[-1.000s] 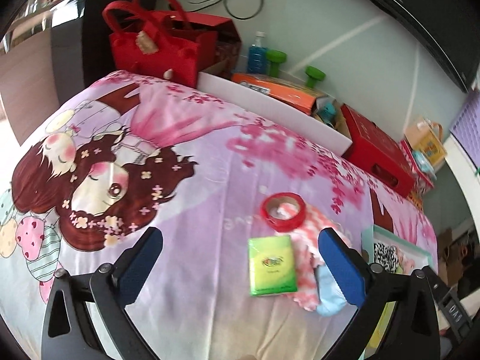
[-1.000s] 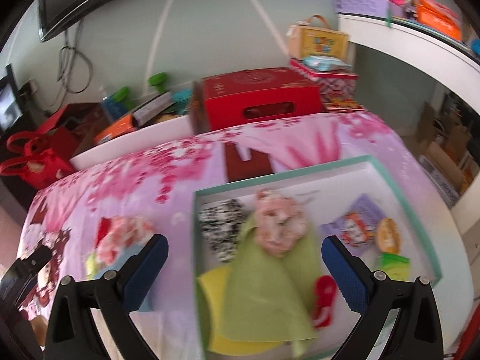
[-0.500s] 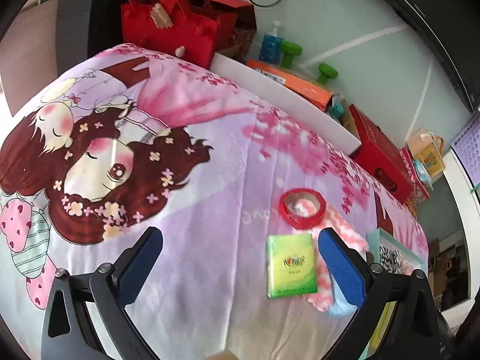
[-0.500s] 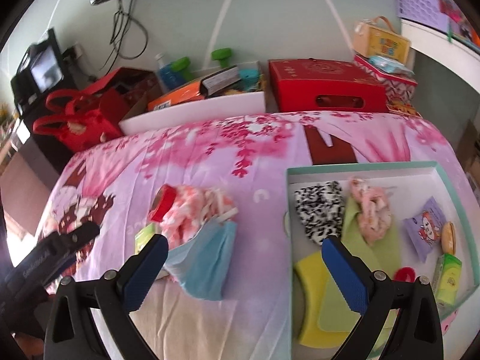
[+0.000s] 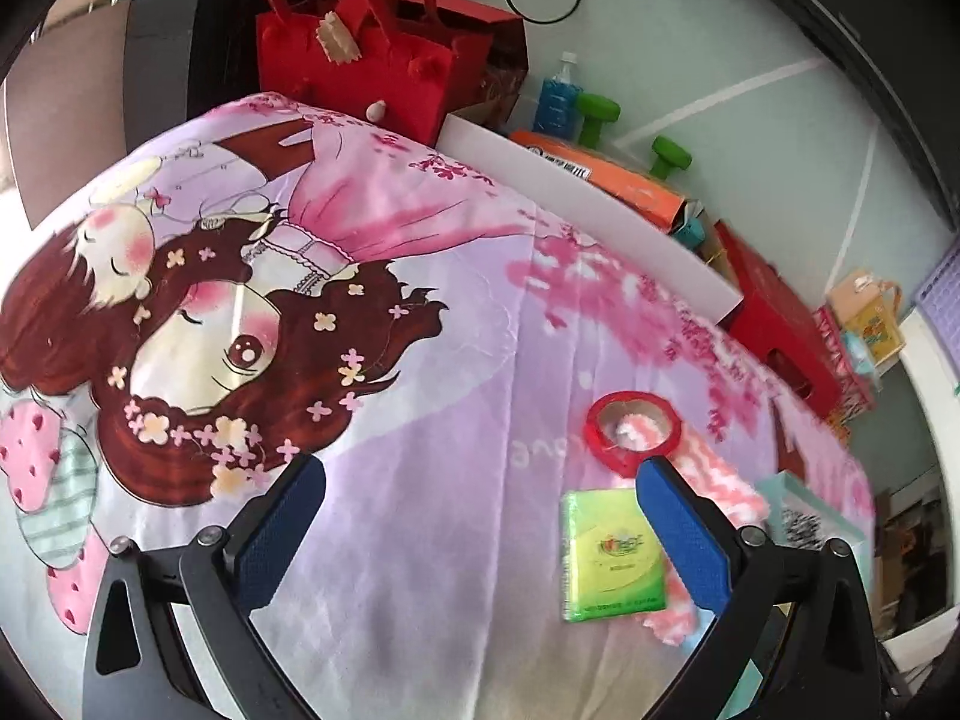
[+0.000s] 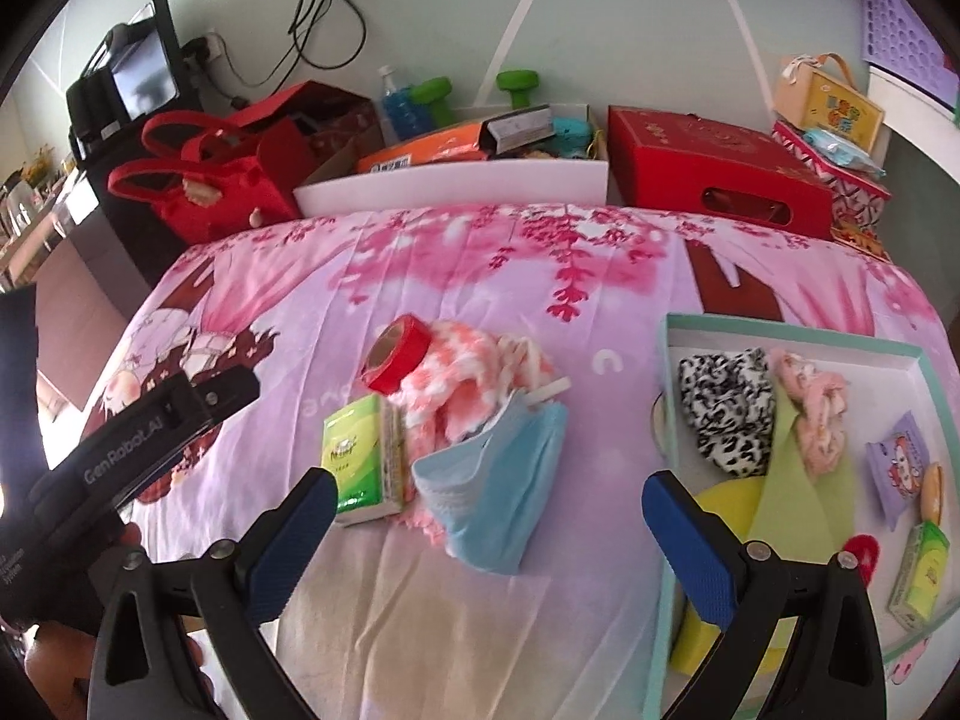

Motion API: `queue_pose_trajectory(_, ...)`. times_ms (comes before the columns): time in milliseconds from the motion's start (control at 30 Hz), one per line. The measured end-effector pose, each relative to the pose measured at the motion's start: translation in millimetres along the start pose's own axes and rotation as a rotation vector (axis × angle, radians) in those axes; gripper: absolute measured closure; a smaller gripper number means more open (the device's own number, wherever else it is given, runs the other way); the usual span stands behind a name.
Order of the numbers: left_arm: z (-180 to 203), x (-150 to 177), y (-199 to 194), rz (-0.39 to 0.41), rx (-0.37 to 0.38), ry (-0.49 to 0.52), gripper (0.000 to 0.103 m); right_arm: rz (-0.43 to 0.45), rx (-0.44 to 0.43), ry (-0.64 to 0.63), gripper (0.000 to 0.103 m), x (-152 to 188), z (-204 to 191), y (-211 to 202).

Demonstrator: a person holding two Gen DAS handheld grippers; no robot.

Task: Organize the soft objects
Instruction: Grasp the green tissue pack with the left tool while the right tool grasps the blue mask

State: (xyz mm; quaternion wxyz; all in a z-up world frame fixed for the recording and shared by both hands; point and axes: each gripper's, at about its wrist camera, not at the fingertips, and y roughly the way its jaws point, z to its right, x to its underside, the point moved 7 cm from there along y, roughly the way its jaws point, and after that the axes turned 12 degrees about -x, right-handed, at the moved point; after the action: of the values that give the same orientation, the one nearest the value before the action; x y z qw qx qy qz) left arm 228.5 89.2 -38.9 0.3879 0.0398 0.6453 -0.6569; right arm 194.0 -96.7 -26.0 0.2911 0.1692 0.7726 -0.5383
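A pile lies on the pink printed bedsheet (image 6: 480, 264): a blue face mask (image 6: 498, 480), a pink-and-white fluffy cloth (image 6: 474, 372), a green tissue pack (image 6: 360, 456) and a red tape roll (image 6: 399, 354). My right gripper (image 6: 489, 534) is open and empty, just in front of the mask. To the right, a teal-rimmed white tray (image 6: 792, 333) holds a leopard-print cloth (image 6: 726, 414), a pink scrunchie (image 6: 816, 414), a green cloth and small packets. My left gripper (image 5: 480, 516) is open and empty above the sheet, left of the tissue pack (image 5: 612, 552) and tape roll (image 5: 633, 429).
Behind the bed stand a red felt bag (image 6: 198, 192), a white box (image 6: 456, 186) with an orange carton, a blue bottle, green dumbbells and a red box (image 6: 714, 180). The left gripper's body (image 6: 120, 450) shows at the left of the right wrist view.
My right gripper has swung left from above the tray to in front of the mask pile. My left gripper has shifted left, so the pile sits further right in its view.
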Motion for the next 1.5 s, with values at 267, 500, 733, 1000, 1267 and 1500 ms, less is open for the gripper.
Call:
queue_pose_trajectory(267, 10, 9, 10, -0.011, -0.100, 0.109, 0.000, -0.067, 0.019, 0.000, 0.013, 13, 7, 23)
queue_pose_trajectory(500, 37, 21, 11, -0.026, -0.064, 0.210, 0.000, -0.068, 0.078, 0.038, 0.024, 15, 32, 21)
queue_pose_trajectory(733, 58, 33, 18, -0.067, -0.015, 0.261, 0.000, -0.073, 0.061, 0.032, 0.052, 15, 30, 22)
queue_pose_trajectory(1000, 61, 40, 29, -0.117, 0.007, 0.257, 0.001, -0.085, 0.069, 0.019, 0.063, 17, 30, 25)
queue_pose_trajectory(1267, 65, 42, 29, -0.120, 0.012, 0.279, 0.029, -0.096, 0.069, 0.029, 0.068, 19, 33, 29)
queue_pose_trajectory(1500, 64, 40, 27, -0.135, 0.057, 0.254, 0.052, -0.093, 0.053, 0.039, 0.077, 20, 32, 30)
